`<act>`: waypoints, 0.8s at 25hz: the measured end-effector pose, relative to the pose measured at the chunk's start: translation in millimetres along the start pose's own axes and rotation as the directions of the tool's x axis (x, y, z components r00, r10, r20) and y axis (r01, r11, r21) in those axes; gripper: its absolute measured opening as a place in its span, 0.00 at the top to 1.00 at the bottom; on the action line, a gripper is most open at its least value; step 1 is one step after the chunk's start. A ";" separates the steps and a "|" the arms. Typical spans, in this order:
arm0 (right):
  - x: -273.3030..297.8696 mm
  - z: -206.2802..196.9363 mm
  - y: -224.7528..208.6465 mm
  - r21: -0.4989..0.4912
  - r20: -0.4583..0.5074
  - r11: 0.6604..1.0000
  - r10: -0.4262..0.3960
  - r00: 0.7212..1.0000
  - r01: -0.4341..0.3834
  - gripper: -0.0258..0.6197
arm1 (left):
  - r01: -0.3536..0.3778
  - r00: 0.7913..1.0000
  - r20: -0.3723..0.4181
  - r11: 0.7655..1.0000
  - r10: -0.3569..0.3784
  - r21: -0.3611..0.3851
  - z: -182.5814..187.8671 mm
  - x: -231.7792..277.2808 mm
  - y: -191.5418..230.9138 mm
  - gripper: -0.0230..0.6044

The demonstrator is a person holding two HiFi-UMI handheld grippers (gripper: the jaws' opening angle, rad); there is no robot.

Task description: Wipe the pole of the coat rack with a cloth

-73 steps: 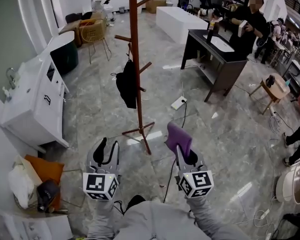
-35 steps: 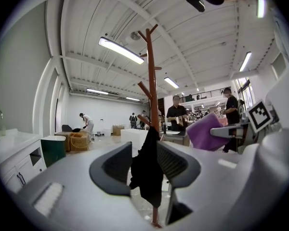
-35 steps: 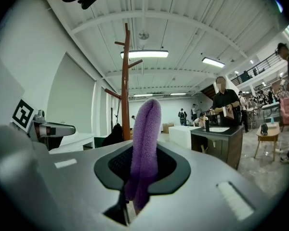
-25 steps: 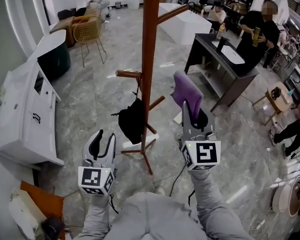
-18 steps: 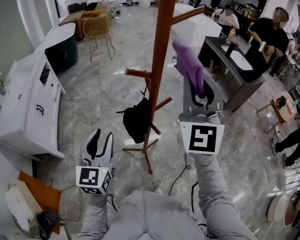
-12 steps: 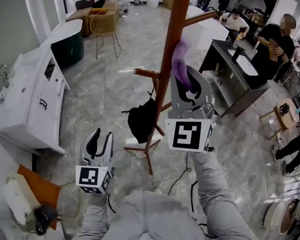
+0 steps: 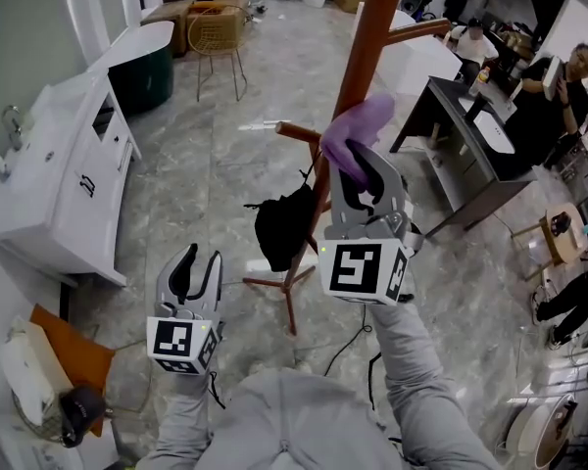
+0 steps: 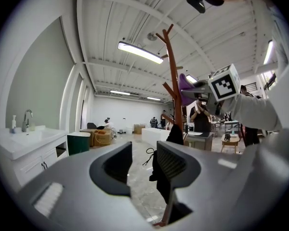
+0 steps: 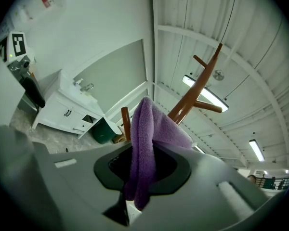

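The brown wooden coat rack pole (image 7: 365,62) rises through the middle of the head view, with side pegs and a black bag (image 7: 282,225) hanging low on it. My right gripper (image 7: 357,169) is raised beside the pole and is shut on a purple cloth (image 7: 357,135), whose top lies against the pole. In the right gripper view the purple cloth (image 9: 147,150) hangs folded between the jaws, with the pole (image 9: 192,97) just behind it. My left gripper (image 7: 193,274) hangs low at the left, open and holding nothing. In its own view the left gripper (image 8: 142,165) frames the bag and pole (image 8: 173,81).
A white vanity cabinet (image 7: 59,179) stands along the left wall. A dark sink table (image 7: 470,140) is at the right with people near it. A wicker chair (image 7: 219,37) is at the back. The rack's feet (image 7: 279,287) and a cable (image 7: 348,346) lie on the marble floor.
My right gripper rose with the purple cloth and swung left from beside the rack until the cloth met the pole. The left gripper stayed low and open.
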State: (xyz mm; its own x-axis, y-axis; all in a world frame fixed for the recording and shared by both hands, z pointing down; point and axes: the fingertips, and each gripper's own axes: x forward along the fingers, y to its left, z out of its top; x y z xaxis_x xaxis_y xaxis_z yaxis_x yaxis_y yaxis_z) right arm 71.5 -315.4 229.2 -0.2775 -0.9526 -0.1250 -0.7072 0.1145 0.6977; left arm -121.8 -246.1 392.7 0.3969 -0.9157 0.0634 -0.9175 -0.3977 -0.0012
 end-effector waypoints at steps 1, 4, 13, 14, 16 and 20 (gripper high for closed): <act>-0.4 -5.5 5.6 -0.004 -0.013 1.000 0.013 1.000 -0.013 0.87 | 0.002 1.000 0.000 1.000 -0.002 0.000 0.1 0.8 -0.5 0.70; -1.0 -23.2 24.1 -0.017 -0.056 0.998 0.054 0.997 -0.055 0.87 | 0.007 1.000 -0.002 1.000 -0.007 0.002 0.5 3.4 -1.4 0.70; -13.5 -81.7 85.6 0.040 -0.188 0.980 0.200 0.962 -0.196 0.87 | 0.014 1.000 -0.016 1.000 -0.014 0.004 -4.0 5.0 -3.2 0.70; -15.2 -89.0 92.5 0.041 -0.205 0.976 0.217 0.955 -0.213 0.87 | 0.013 1.000 -0.017 1.000 -0.013 0.003 -4.6 4.8 -3.2 0.70; -18.0 -103.5 105.9 0.036 -0.237 0.968 0.252 0.938 -0.250 0.87 | 0.011 1.000 -0.019 1.000 -0.011 0.003 -5.6 4.7 -3.0 0.70; -19.7 -125.3 127.8 0.013 -0.286 0.947 0.312 0.906 -0.322 0.87 | 0.010 1.000 -0.023 1.000 -0.010 -0.001 -7.7 6.1 -1.0 0.70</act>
State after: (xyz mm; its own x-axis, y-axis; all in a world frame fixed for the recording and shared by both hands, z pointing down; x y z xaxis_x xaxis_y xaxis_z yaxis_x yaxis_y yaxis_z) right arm 68.0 -317.3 409.2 -0.2860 -0.9080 0.3061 -0.5885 0.4185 0.6918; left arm -118.7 -250.8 400.8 0.4056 -0.9099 0.0865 -0.9134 -0.4071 0.0008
